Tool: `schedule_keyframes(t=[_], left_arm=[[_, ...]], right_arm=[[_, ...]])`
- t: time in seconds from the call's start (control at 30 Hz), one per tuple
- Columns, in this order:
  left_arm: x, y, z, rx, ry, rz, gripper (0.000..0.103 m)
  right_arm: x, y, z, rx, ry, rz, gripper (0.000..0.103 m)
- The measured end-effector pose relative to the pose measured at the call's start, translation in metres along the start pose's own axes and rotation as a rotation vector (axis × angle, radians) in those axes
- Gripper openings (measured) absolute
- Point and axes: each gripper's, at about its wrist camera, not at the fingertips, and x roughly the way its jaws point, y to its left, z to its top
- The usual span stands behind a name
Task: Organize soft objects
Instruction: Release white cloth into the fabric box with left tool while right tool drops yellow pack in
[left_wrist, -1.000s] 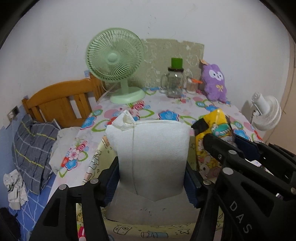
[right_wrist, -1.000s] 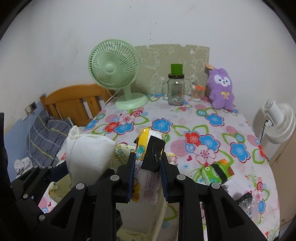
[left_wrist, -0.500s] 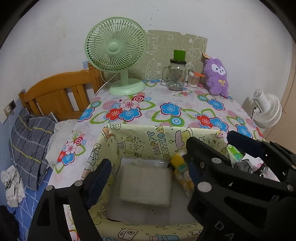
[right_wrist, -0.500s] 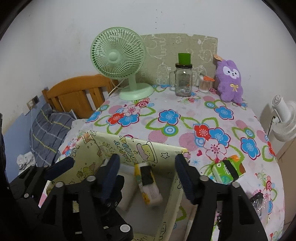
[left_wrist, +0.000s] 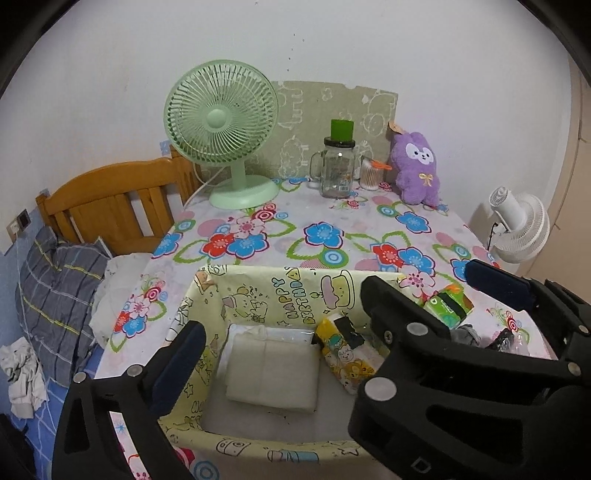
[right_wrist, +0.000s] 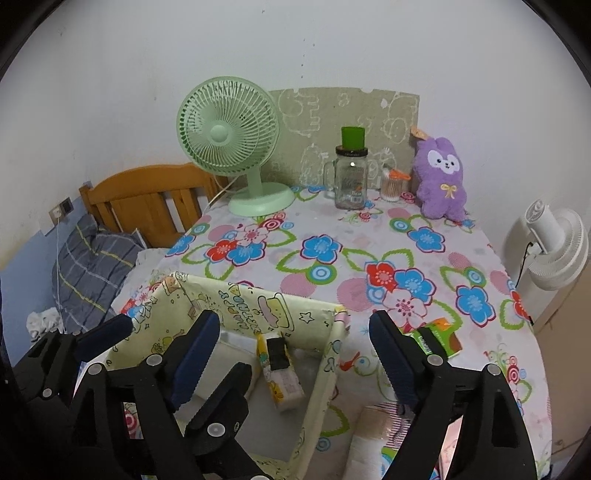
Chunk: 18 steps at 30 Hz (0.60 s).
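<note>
A pale yellow cartoon-print fabric box (left_wrist: 295, 286) (right_wrist: 258, 306) stands at the near edge of the flowered table. Inside it lie a white tissue pack (left_wrist: 271, 371) and a yellow tissue pack with a black band (left_wrist: 347, 354) (right_wrist: 280, 373). My left gripper (left_wrist: 280, 328) is open and empty above the box. My right gripper (right_wrist: 293, 343) is open and empty over the box's right wall. A green tissue pack (left_wrist: 447, 306) (right_wrist: 437, 338) lies on the table to the right of the box. A purple plush rabbit (left_wrist: 417, 170) (right_wrist: 441, 177) sits at the back right.
A green desk fan (left_wrist: 225, 129) (right_wrist: 236, 140), a glass jar with a green lid (left_wrist: 338, 166) and a small cotton-swab cup (left_wrist: 371, 173) stand at the back. A white fan (left_wrist: 517, 225) is off the table's right. A wooden bed frame (left_wrist: 110, 203) and a pillow are at the left.
Both grippers held their packs above the box a second ago. They opened and dropped the white and yellow packs into the box, then drew back up, open and empty.
</note>
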Motion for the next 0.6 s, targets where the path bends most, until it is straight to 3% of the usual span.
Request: schedule_keyframes(t=[0.6], left_arm=[[-0.039, -0.031, -0.002, 0.032, -0.085, 0.025, 0.103]], right_arm=[[-0.047, -0.018, -0.003, 0.0, -0.077, -0.02, 0.088]])
